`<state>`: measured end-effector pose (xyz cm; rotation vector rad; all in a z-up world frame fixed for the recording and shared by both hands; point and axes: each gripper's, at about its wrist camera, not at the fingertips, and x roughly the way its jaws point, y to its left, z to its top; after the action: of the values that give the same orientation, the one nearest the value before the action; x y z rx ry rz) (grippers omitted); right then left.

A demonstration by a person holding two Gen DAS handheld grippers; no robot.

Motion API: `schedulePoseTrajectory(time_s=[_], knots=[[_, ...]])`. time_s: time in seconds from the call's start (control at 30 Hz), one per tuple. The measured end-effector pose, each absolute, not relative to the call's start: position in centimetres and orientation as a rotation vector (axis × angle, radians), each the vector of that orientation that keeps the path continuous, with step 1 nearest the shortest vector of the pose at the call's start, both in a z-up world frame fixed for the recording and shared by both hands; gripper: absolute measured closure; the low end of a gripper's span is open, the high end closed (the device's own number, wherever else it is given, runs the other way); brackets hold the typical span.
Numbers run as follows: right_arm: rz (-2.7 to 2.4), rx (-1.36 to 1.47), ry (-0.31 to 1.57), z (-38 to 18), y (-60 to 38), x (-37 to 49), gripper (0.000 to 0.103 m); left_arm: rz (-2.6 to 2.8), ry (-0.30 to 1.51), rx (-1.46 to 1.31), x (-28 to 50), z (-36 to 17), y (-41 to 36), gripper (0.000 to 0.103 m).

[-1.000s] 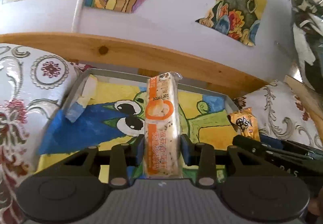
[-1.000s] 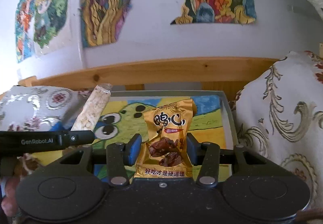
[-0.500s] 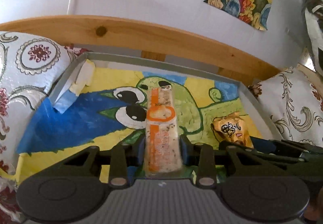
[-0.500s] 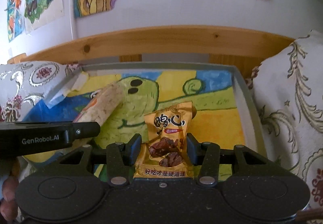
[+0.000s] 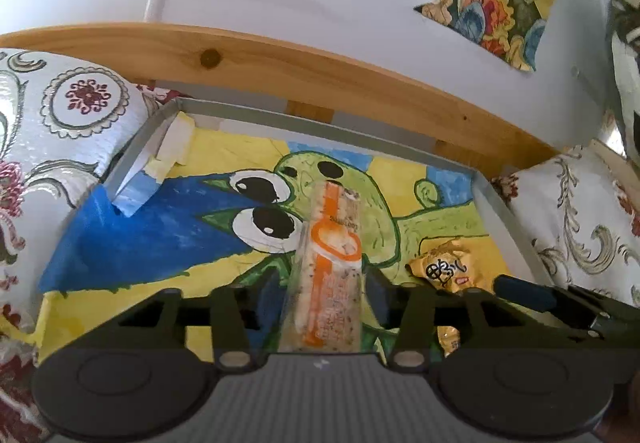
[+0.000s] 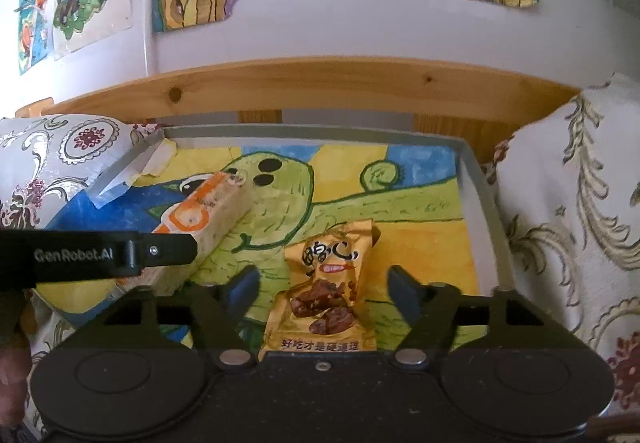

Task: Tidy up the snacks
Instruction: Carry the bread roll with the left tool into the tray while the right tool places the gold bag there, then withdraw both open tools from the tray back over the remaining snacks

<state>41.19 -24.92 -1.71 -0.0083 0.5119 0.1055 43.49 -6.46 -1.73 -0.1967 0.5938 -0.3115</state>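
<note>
Cushions flank a painted tray (image 6: pixel 480 199). Nearest, the right gripper (image 6: pixel 320 283) is spread wide, the pouch (image 6: pixel 332 283) released near the right edge. The left gripper (image 5: pixel 320 291) is parted around the bar (image 5: pixel 328 267), laid mid-tray. Withdrawal is judged next.

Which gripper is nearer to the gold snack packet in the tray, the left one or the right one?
The right. The right gripper stands open around the gold snack packet, one finger on each side of it. The left gripper is beside it, open around the orange snack bar.
</note>
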Motion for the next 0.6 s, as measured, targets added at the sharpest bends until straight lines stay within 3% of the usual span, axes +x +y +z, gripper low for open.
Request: schedulePoseTrajectory(time_s=[0.03,0.33,0.6], knots=[[0.105,-0.009,0.501,-1.5,-25.0,40.9,0.018,-0.306,0.591,-0.202,43.3,-1.6,-6.2,0.033],[0.072,0.001,0.413,1.2,-26.1,37.6,0.001,-0.266,0.506,-0.204,39.8,1.0,-4.5,0.010],[0.062,0.024,0.342,3.3,-26.1,32.9,0.001,-0.227,0.446,-0.191,35.1,3.1,-3.3,0.001]])
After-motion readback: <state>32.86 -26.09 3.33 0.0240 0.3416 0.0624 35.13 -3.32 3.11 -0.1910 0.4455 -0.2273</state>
